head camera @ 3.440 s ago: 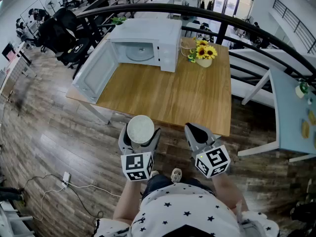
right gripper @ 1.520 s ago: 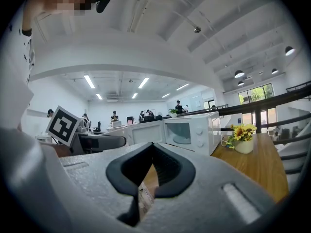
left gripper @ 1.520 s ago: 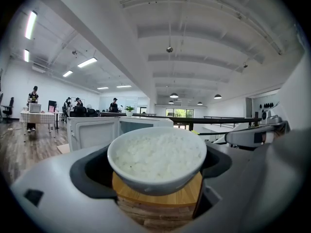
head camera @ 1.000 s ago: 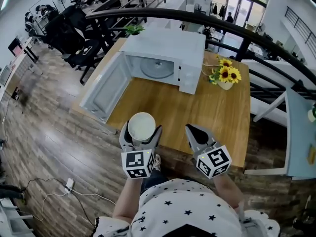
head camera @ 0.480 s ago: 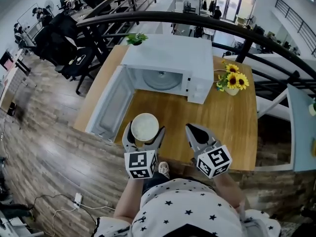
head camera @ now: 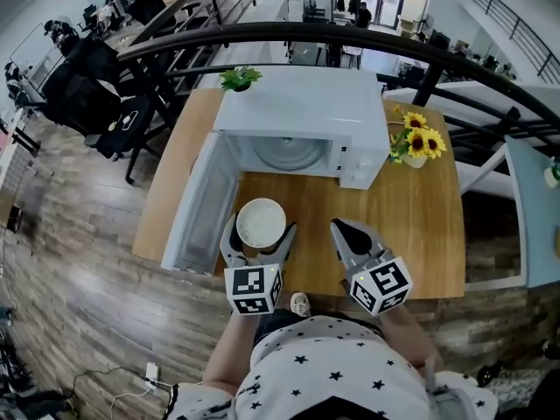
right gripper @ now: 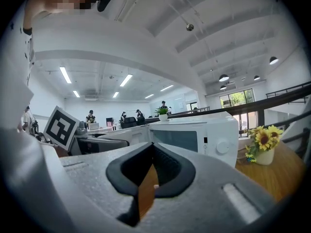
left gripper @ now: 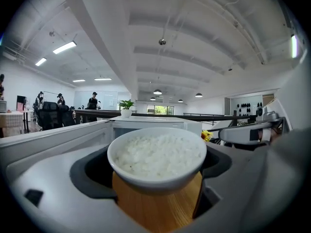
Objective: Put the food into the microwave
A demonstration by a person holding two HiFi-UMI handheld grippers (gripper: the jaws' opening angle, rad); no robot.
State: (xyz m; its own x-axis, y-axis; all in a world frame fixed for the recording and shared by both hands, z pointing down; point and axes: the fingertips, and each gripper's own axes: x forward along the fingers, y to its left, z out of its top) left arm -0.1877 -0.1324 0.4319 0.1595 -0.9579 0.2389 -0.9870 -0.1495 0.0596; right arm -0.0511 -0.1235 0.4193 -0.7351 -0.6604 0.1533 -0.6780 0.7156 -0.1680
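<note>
A white bowl of rice [head camera: 261, 221] sits between the jaws of my left gripper [head camera: 260, 232], which is shut on it; in the left gripper view the bowl [left gripper: 156, 157] fills the middle, held level. The white microwave [head camera: 297, 125] stands on the wooden table [head camera: 411, 226] with its door [head camera: 204, 206] swung open to the left and the round turntable [head camera: 284, 153] bare inside. The bowl hangs over the table's front part, just before the opening. My right gripper [head camera: 348, 234] is shut and holds nothing, to the right of the bowl; its jaws [right gripper: 148, 178] meet with only a sliver between them.
A vase of sunflowers [head camera: 418, 144] stands right of the microwave, and a small green plant [head camera: 238, 78] behind it. A black railing [head camera: 289, 31] curves behind the table. A light blue table [head camera: 534, 226] is at the far right. Wood floor lies to the left.
The table and microwave have come closer and more centred in the head view. The bowl in my left gripper, earlier over the floor, now hangs over the table before the open microwave.
</note>
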